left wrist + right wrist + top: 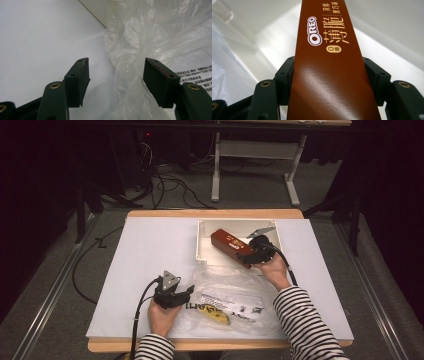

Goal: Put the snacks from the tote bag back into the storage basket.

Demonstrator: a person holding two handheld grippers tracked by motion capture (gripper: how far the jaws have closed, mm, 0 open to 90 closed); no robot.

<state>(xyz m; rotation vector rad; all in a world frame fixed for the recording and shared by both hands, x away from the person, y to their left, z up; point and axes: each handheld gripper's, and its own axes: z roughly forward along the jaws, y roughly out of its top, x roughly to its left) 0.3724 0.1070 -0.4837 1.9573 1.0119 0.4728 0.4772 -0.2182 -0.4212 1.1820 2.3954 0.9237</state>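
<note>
Reaching right hand (274,265), box (229,246) between jaws

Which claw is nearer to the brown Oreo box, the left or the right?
Right. The right claw grips the Oreo box over the white tray. The left claw is farther off, open at the plastic bag.

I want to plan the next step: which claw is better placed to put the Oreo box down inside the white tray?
Right. The right claw already grips the Oreo box over the white tray. The left claw stands open at the plastic bag.
</note>
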